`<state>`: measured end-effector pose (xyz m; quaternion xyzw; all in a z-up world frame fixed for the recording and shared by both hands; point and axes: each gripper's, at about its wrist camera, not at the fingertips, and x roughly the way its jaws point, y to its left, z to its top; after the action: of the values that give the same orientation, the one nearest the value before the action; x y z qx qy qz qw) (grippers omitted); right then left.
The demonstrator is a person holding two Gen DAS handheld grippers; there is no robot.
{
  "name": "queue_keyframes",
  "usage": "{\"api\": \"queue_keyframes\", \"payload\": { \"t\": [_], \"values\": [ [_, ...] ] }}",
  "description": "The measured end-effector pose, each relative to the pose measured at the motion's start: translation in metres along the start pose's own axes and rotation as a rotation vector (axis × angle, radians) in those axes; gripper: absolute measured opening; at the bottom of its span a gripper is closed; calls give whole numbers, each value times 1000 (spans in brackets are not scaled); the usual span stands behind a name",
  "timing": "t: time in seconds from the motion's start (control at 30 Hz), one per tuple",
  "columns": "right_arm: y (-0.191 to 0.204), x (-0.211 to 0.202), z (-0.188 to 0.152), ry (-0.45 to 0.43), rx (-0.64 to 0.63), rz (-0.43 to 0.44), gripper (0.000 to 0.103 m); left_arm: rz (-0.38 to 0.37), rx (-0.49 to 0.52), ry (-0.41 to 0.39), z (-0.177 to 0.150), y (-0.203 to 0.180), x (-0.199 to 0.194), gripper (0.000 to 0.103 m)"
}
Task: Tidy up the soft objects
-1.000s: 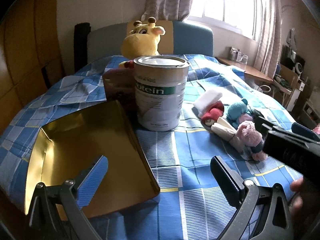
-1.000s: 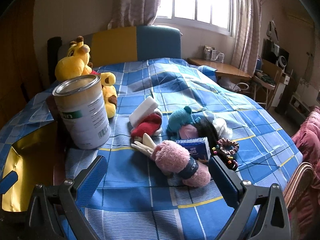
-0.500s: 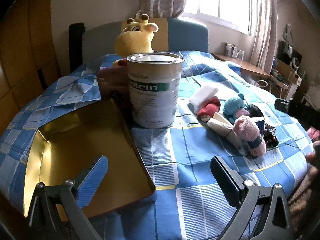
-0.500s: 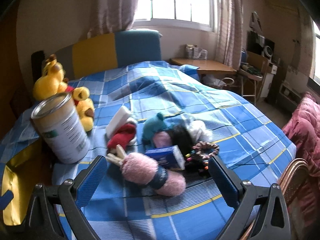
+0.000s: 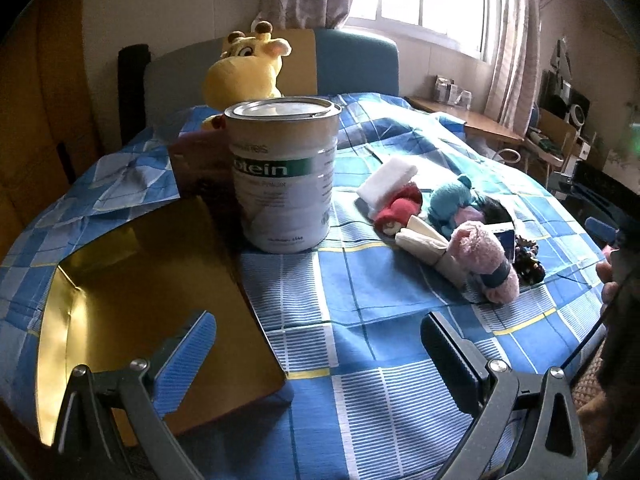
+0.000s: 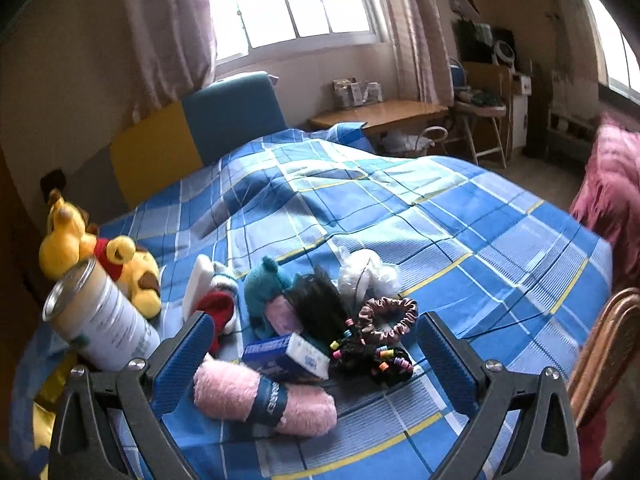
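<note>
Nothing has been sorted yet, as far as can be judged. The gold box [image 5: 132,280] lies open on the blue checked bed cover [image 5: 360,320] at the near left, and nothing is seen inside it. It is judged to be the place meant for the soft things, though this cannot be known for sure.

The soft objects are gathered in one loose heap to the right of the protein tin [image 5: 284,172]. In this heap a pink fluffy roll [image 6: 260,396] with a dark band is seen nearest, and behind it a red and white knitted piece [image 6: 216,308], a teal plush [image 6: 264,284], a dark hairy item [image 6: 320,300], a white crumpled item [image 6: 368,274] and a brown scrunchie [image 6: 388,314]. A small blue carton [image 6: 286,356] and a string of coloured beads [image 6: 376,360] lie among them; these are not soft and are probably to be left apart. A yellow plush giraffe [image 5: 248,68] sits far behind the tin, against the headboard.

The left gripper [image 5: 320,344] is held over the near edge of the box, with its fingers spread wide and nothing between them. The right gripper [image 6: 316,340] is held just above the heap, also spread wide and empty, with the pink roll and the carton framed between its fingers.

All of the work is therefore left to be done.
</note>
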<state>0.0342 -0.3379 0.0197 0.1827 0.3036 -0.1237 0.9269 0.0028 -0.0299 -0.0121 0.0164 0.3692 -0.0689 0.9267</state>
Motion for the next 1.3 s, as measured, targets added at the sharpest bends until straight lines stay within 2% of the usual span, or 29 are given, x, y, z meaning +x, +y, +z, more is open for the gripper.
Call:
{"api": "queue_keyframes", "payload": {
  "t": [0.17, 0.33, 0.43, 0.53, 0.67, 0.73, 0.87, 0.93, 1.0, 1.07, 1.1, 1.13, 1.17, 1.2, 1.3],
  "values": [
    [-20, 13, -5, 23, 87, 49, 103, -25, 18, 26, 1, -6, 6, 103],
    [-33, 16, -6, 35, 168, 103, 103, -148, 10, 123, 5, -17, 28, 103],
    [-35, 18, -7, 48, 185, 119, 103, -226, 11, 170, 11, -29, 41, 95],
    [-38, 18, -6, 43, 200, 127, 103, -278, 35, 191, 17, -45, 49, 94],
    [-45, 20, -7, 57, 247, 136, 103, -354, 52, 225, 28, -70, 64, 79],
    [-48, 21, -8, 63, 265, 140, 103, -379, 53, 232, 33, -82, 70, 78],
    [-50, 26, -8, 84, 280, 154, 103, -367, 80, 207, 45, -106, 81, 78],
    [-49, 27, -8, 92, 279, 161, 103, -341, 122, 162, 52, -120, 85, 81],
    [-49, 28, -9, 95, 279, 165, 103, -332, 167, 151, 57, -132, 94, 91],
    [-49, 30, -9, 104, 281, 173, 103, -313, 214, 135, 60, -145, 103, 91],
    [-49, 31, -9, 109, 282, 175, 103, -316, 243, 129, 60, -151, 107, 85],
    [-49, 31, -9, 112, 284, 176, 103, -330, 268, 133, 59, -155, 112, 73],
    [-49, 32, -9, 116, 288, 178, 103, -336, 289, 148, 57, -158, 116, 40],
    [-50, 33, -9, 119, 292, 179, 103, -337, 303, 160, 56, -161, 119, 36],
    [-51, 34, -9, 119, 299, 177, 103, -369, 282, 131, 52, -150, 108, 27]
  ]
}}
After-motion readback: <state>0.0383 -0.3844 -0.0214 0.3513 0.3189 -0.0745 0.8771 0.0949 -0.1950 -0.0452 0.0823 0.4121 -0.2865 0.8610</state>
